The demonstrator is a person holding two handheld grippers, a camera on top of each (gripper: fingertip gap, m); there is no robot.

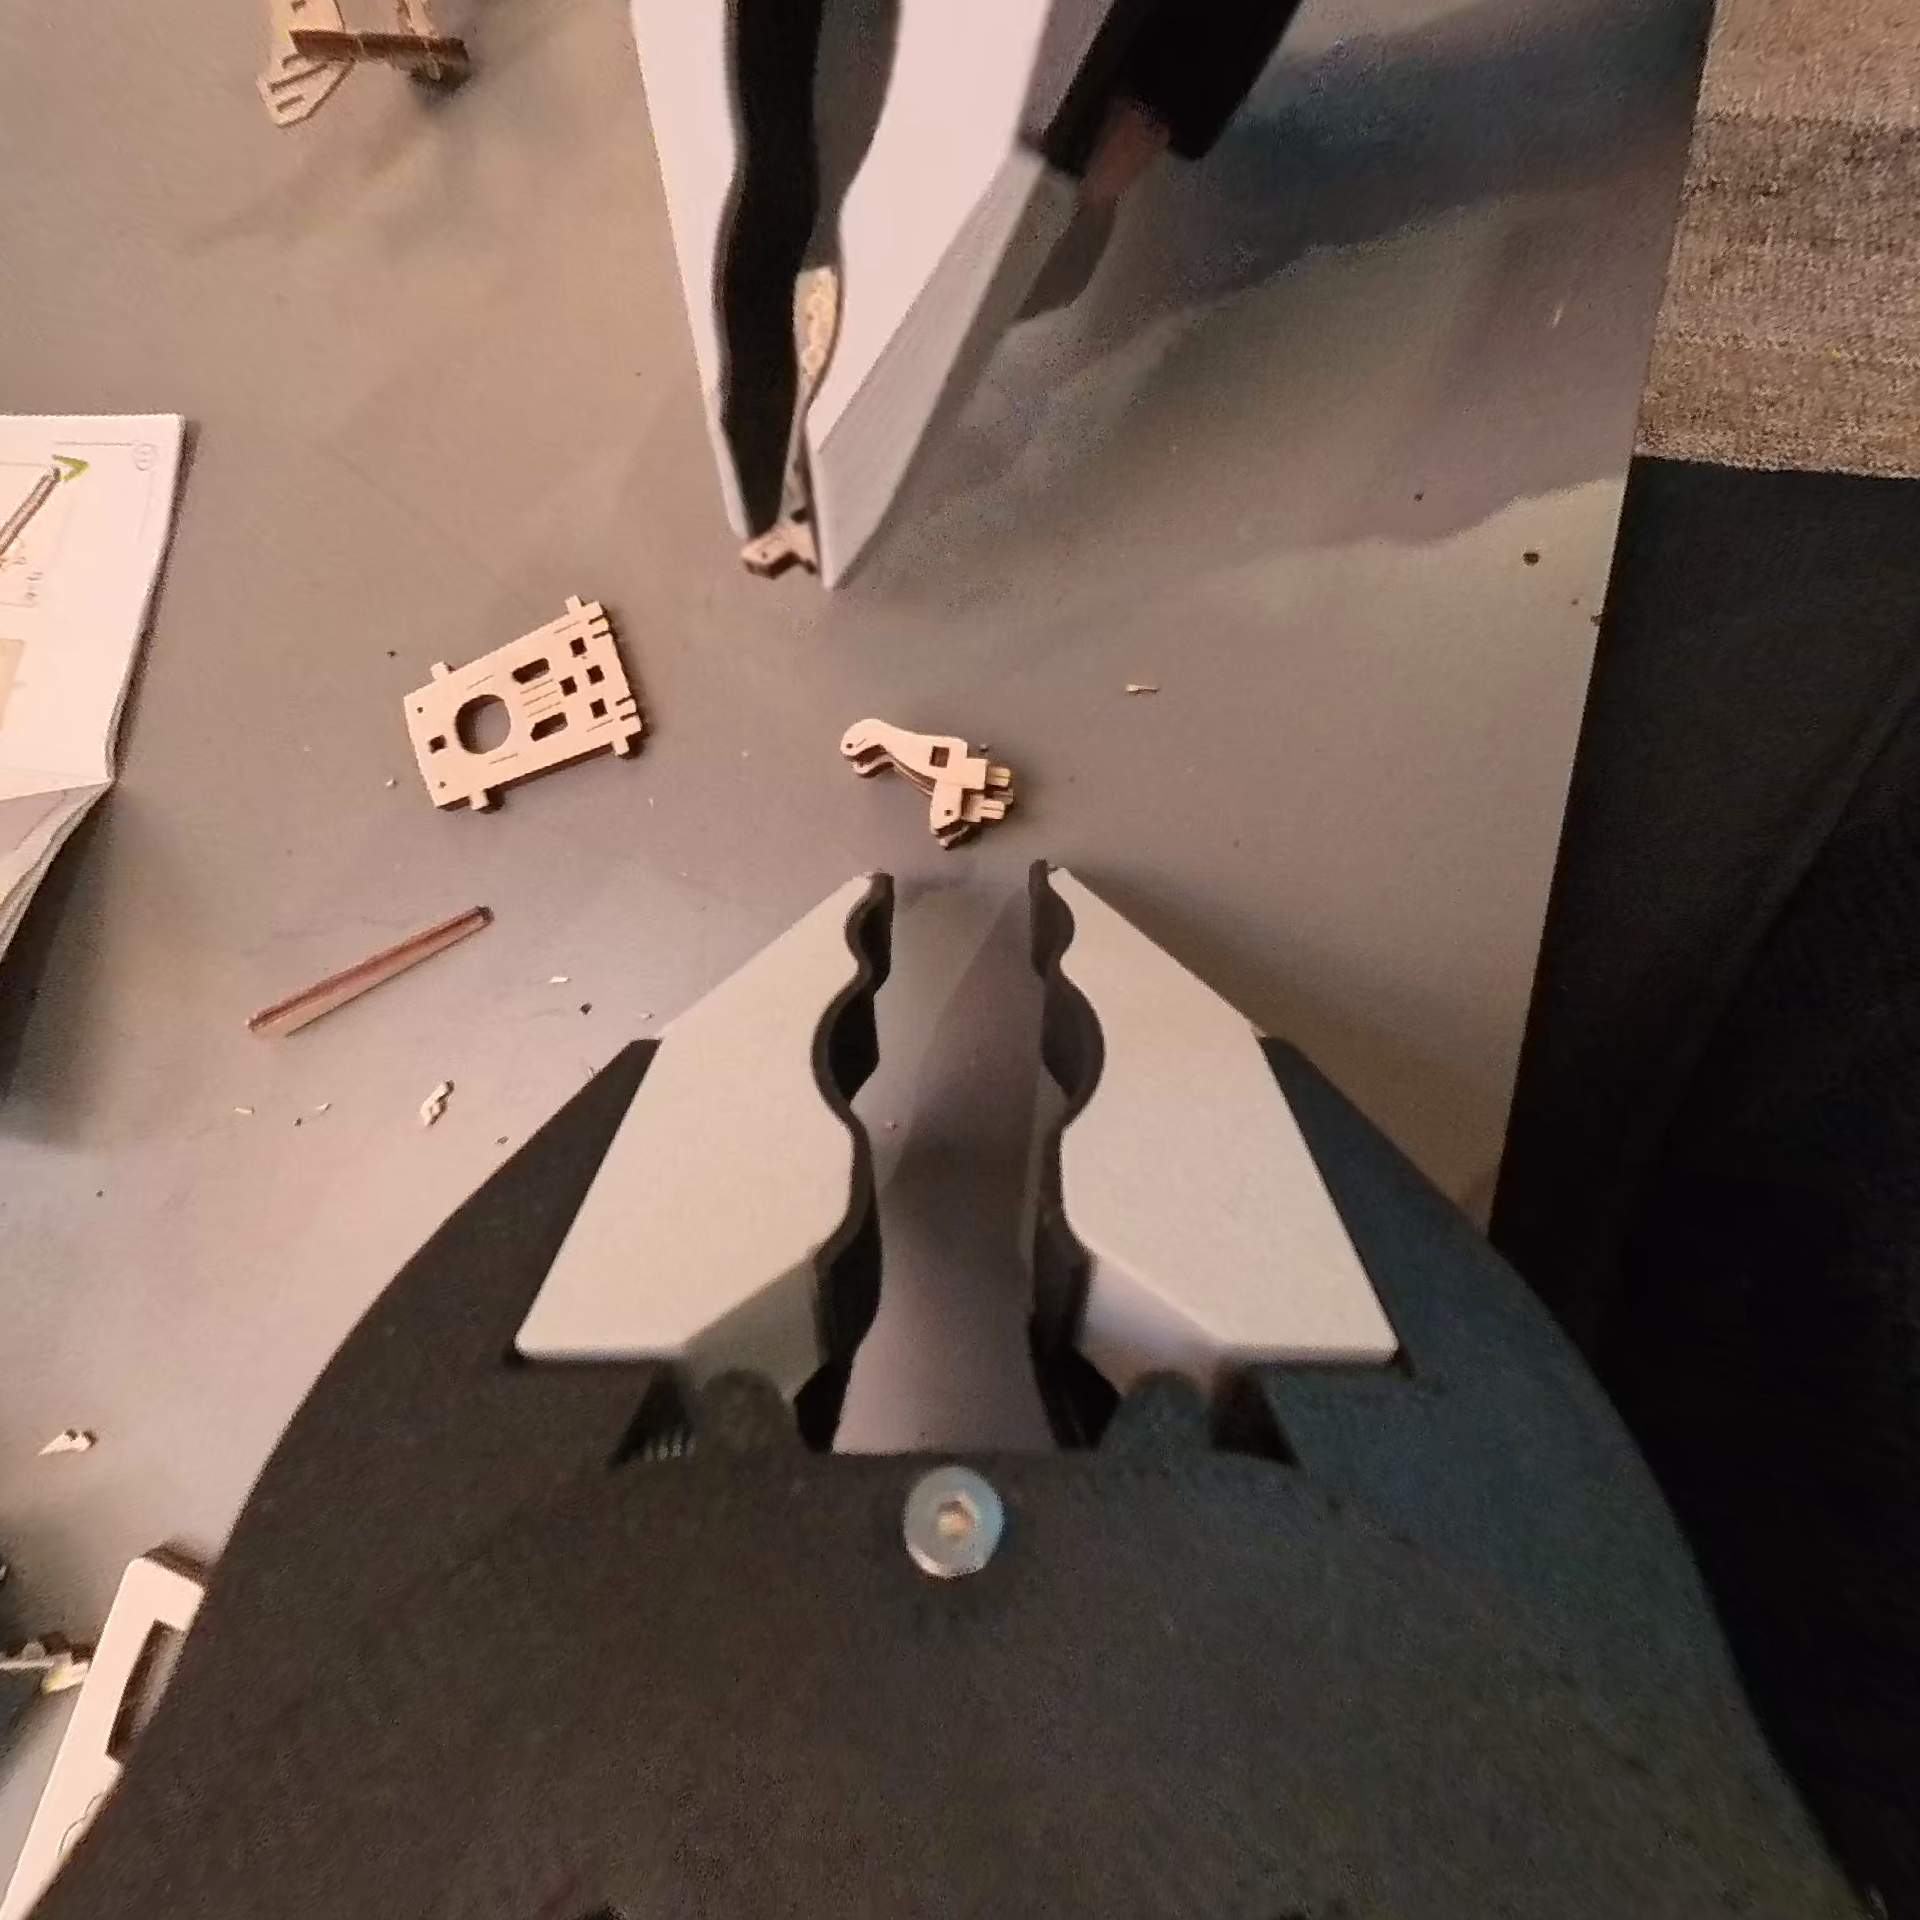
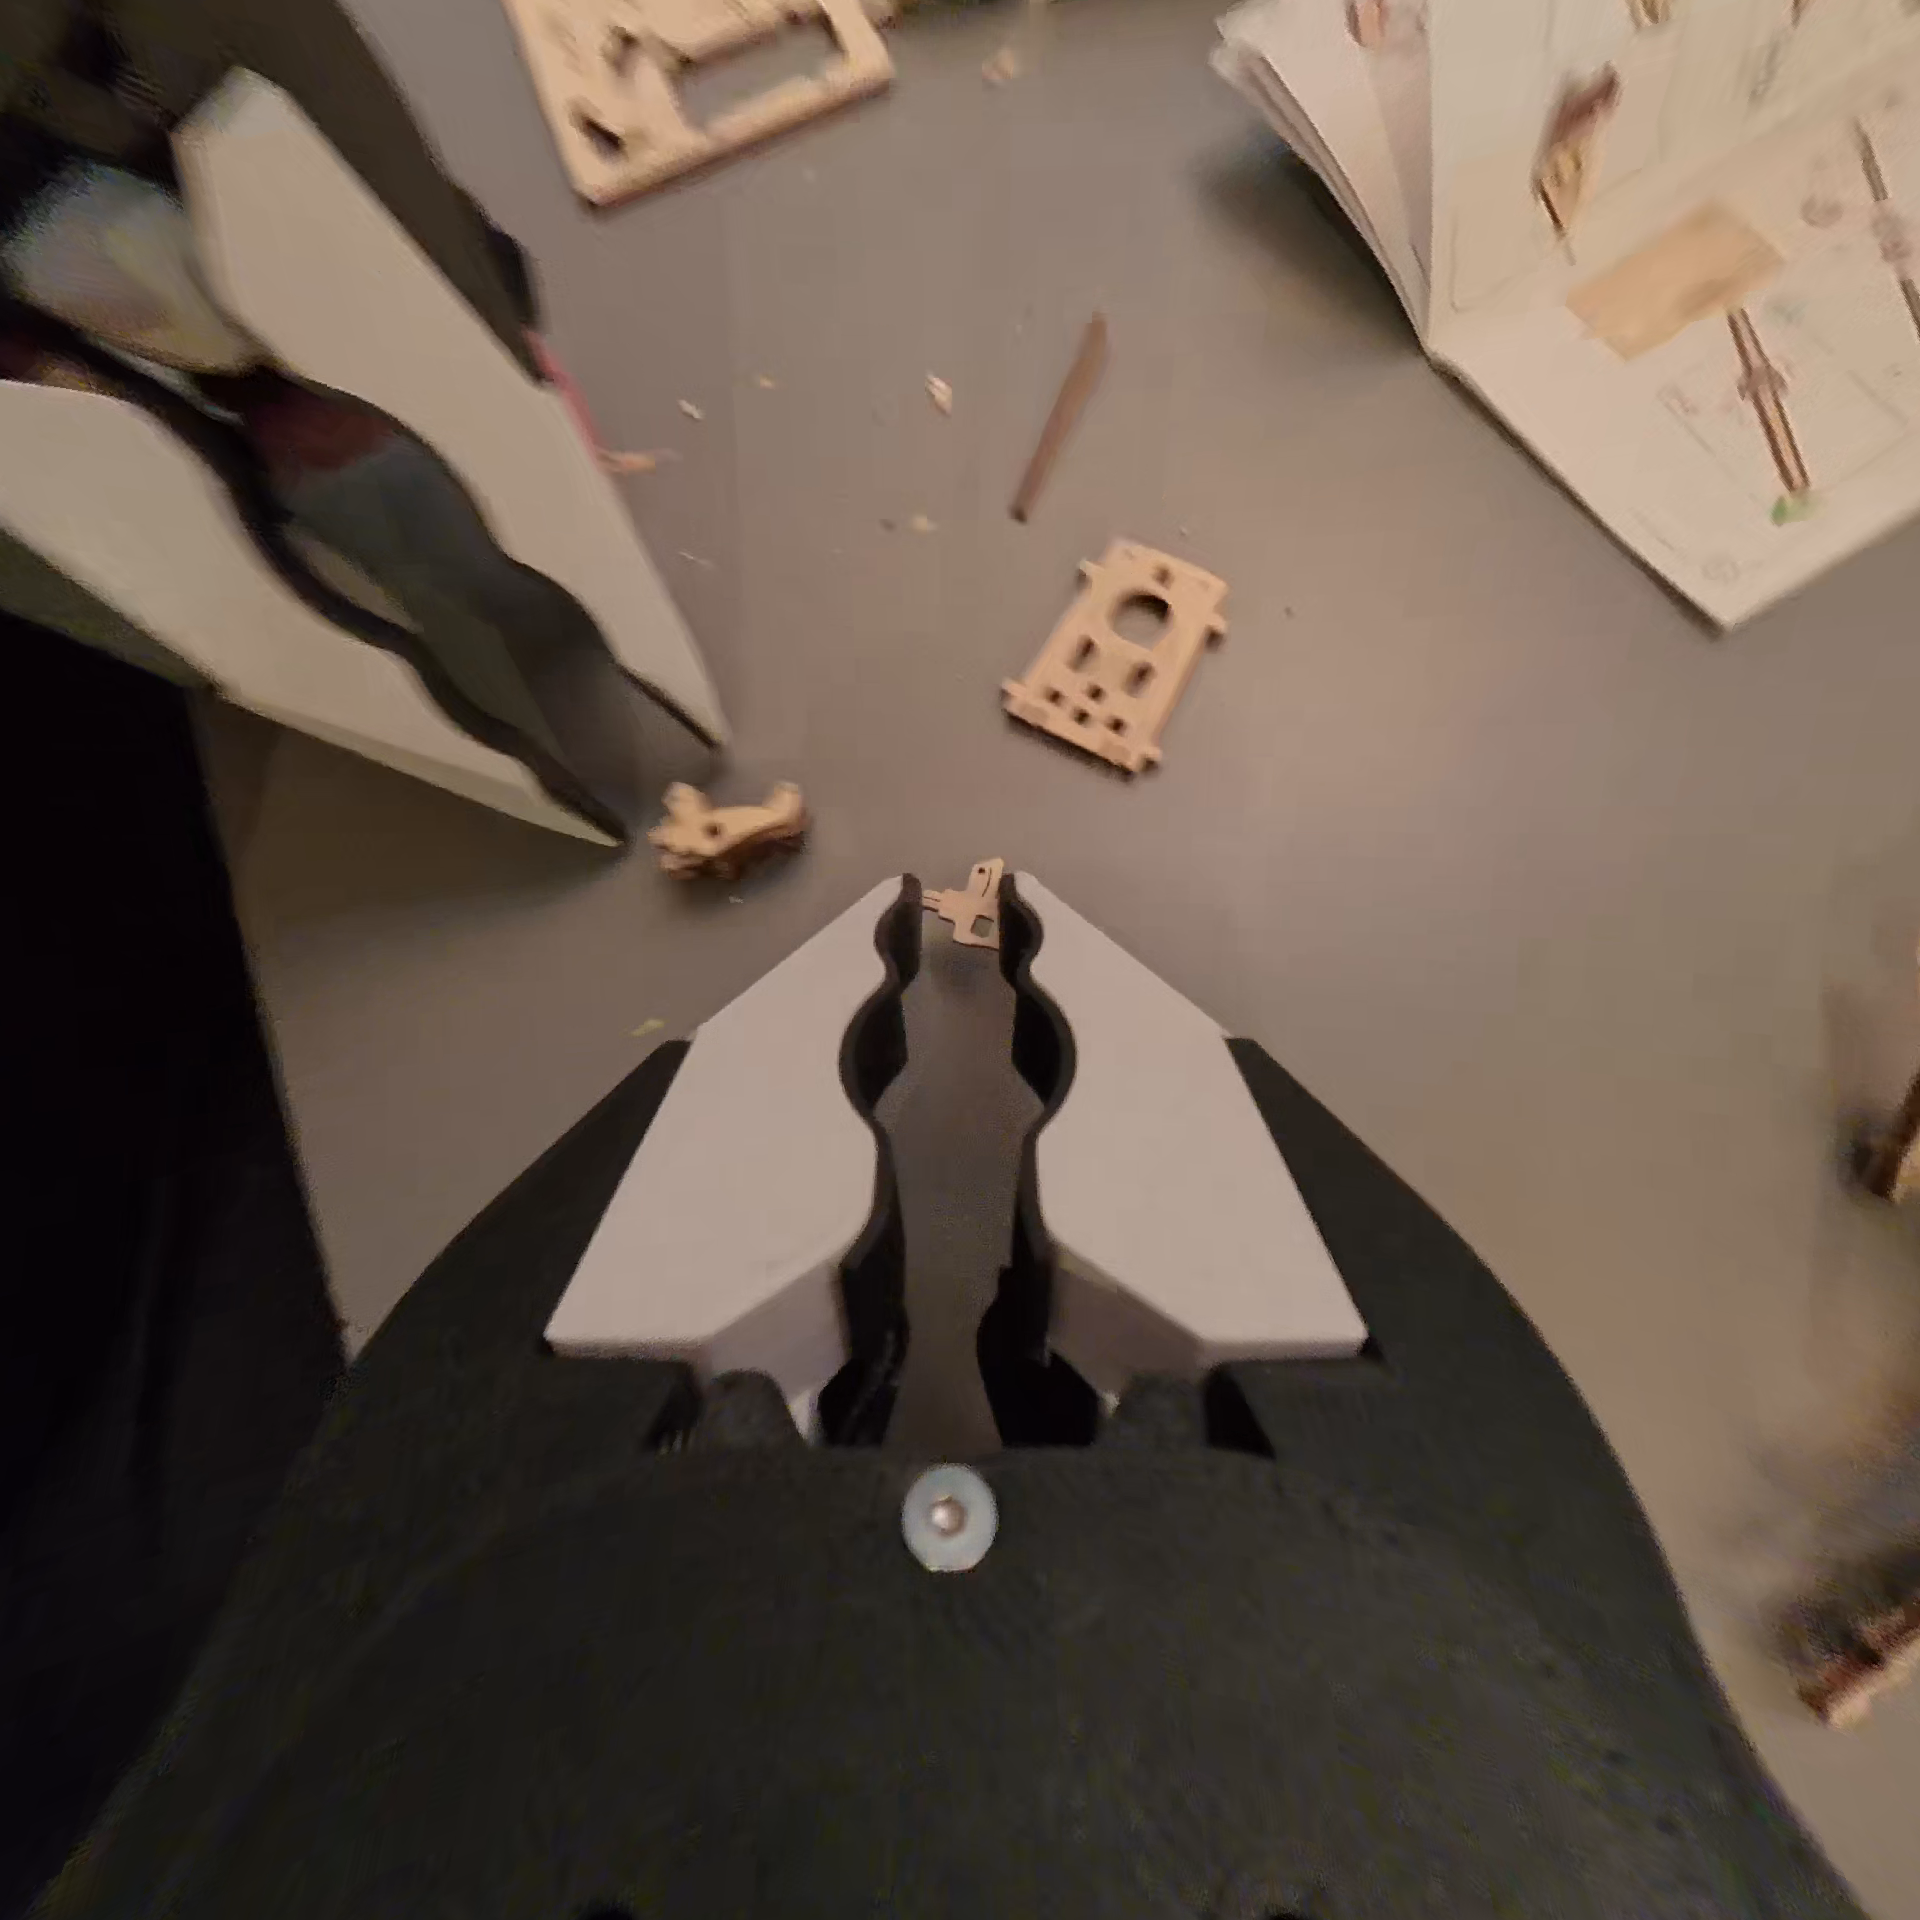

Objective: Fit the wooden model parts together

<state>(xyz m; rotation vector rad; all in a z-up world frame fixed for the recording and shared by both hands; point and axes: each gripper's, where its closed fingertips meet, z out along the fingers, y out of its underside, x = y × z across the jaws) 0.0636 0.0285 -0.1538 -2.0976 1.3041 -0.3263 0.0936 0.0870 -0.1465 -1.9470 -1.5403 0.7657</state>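
Stacked hooked pieces (image 1: 928, 779) lie on the counter (image 1: 1195, 665) just ahead of the empty, parted left tool (image 1: 961, 883); right tool (image 2: 961, 894) pinches a small slotted piece (image 2: 974, 904)

The left gripper (image 1: 961, 883) points toward twelve o'clock in its own view, low over the surface, its jaws parted with nothing between them. The right gripper (image 2: 966, 896) also points toward twelve o'clock, its jaws nearly together, pinching at the tips. In the left wrist view it comes down from twelve o'clock.
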